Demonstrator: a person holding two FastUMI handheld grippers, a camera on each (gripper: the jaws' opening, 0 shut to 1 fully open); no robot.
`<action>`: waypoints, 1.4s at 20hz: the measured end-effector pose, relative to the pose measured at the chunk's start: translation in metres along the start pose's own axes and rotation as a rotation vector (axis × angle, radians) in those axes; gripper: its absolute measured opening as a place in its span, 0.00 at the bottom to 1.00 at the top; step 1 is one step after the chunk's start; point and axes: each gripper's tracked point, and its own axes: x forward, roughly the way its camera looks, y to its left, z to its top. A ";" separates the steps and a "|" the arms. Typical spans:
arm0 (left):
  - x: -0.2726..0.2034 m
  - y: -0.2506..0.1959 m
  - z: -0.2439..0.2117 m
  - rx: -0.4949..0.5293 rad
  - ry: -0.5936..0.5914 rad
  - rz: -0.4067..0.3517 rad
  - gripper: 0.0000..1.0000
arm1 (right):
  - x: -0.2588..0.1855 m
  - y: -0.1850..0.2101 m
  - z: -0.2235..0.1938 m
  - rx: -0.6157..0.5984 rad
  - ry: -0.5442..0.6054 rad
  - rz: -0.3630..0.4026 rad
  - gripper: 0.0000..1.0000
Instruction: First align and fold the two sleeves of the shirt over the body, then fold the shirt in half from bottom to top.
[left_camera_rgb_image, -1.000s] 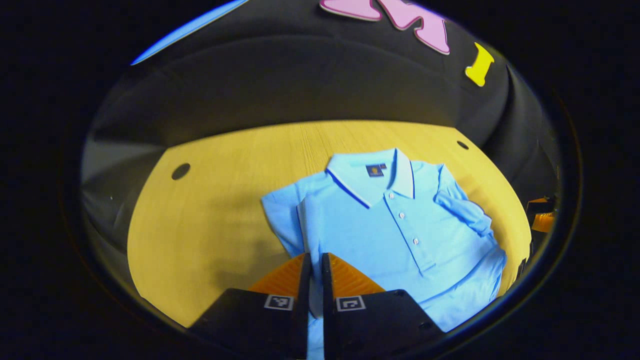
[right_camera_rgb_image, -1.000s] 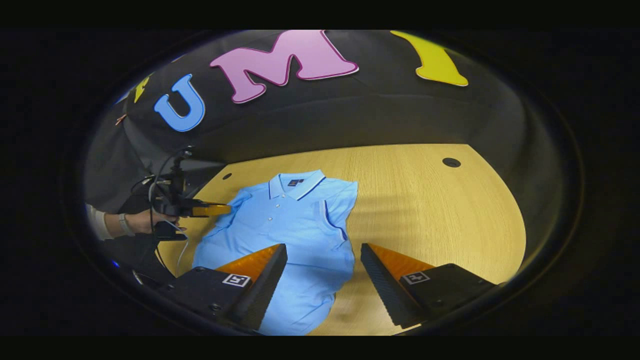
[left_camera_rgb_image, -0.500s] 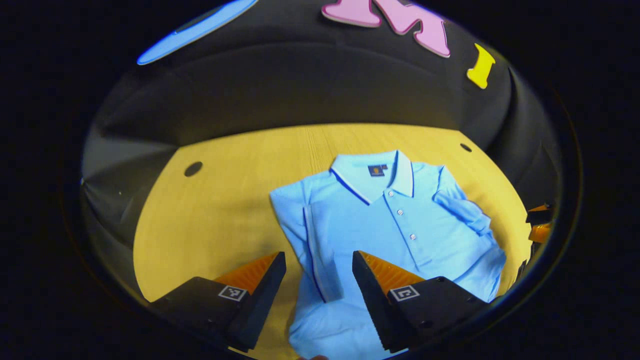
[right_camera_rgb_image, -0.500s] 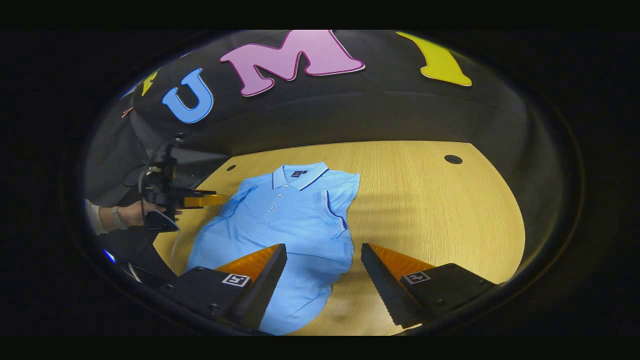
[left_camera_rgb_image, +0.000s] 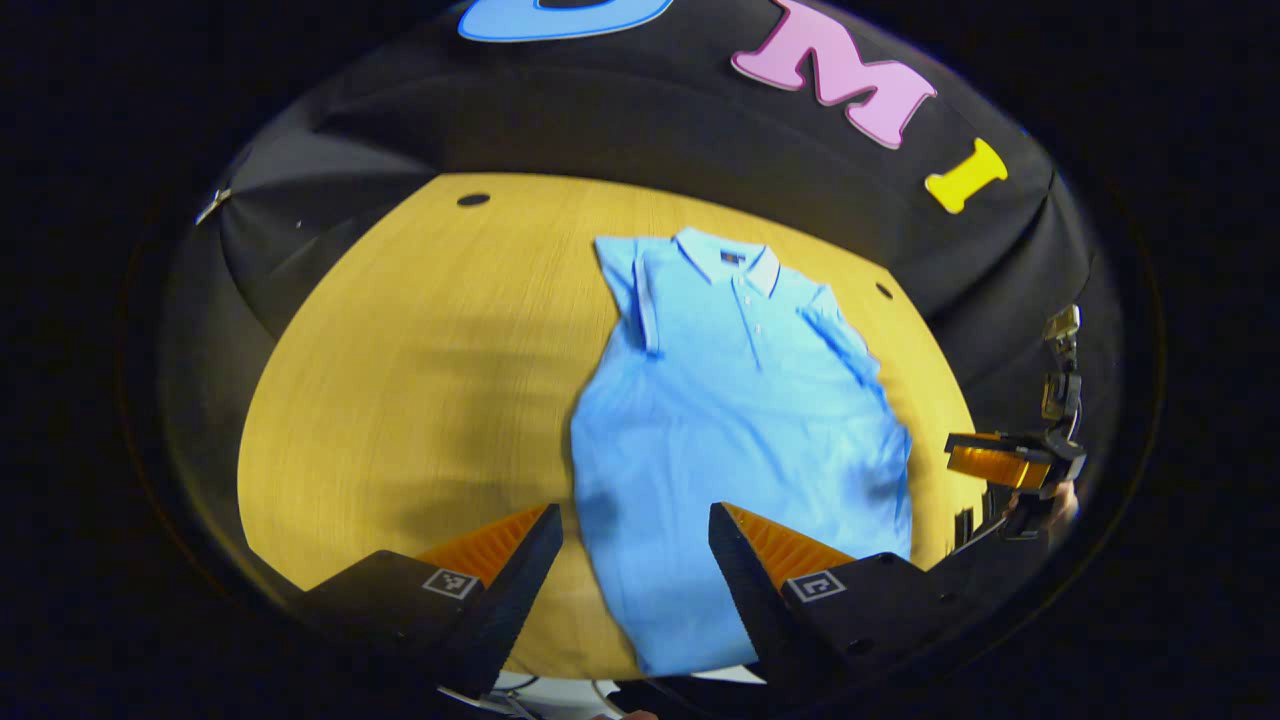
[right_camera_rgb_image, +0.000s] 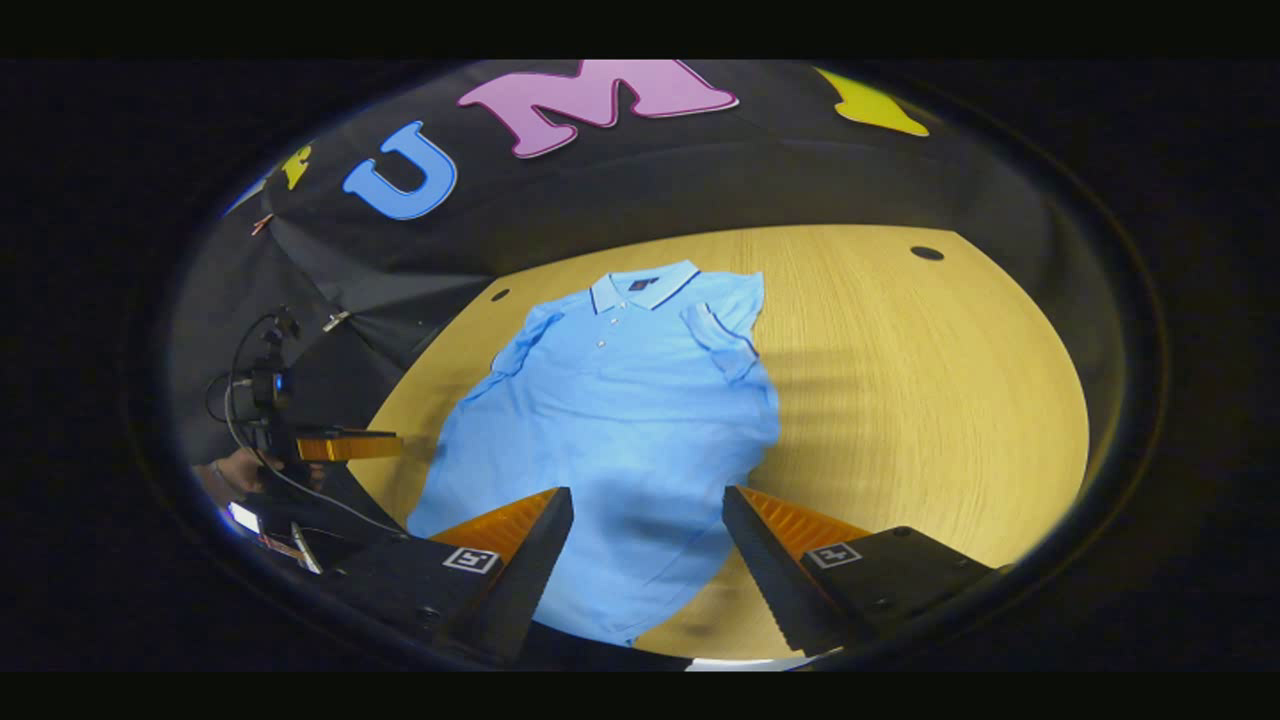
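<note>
Shirt (left_camera_rgb_image: 730, 400) flat on table (left_camera_rgb_image: 400, 350), sleeves folded in; both hand-held grippers (left_camera_rgb_image: 630, 570) (right_camera_rgb_image: 645, 560) spread above its hem.

A light blue shirt (left_camera_rgb_image: 735, 420) lies flat on the wooden table (left_camera_rgb_image: 400, 370), both sleeves folded inward; the left gripper (left_camera_rgb_image: 632, 565) hangs parted above its hem.

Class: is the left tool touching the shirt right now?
Apart. In the right gripper view the left tool hangs off the table edge, with bare table between it and the shirt.
</note>
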 end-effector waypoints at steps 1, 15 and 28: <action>0.000 -0.003 -0.020 0.004 0.032 -0.011 0.96 | -0.003 0.005 -0.017 0.022 0.017 -0.004 0.95; -0.002 -0.011 -0.103 0.019 0.169 -0.049 0.96 | -0.018 0.006 -0.137 0.197 0.182 -0.099 0.86; 0.019 -0.042 -0.095 0.138 0.185 -0.024 0.07 | 0.012 0.029 -0.142 0.177 0.241 -0.066 0.10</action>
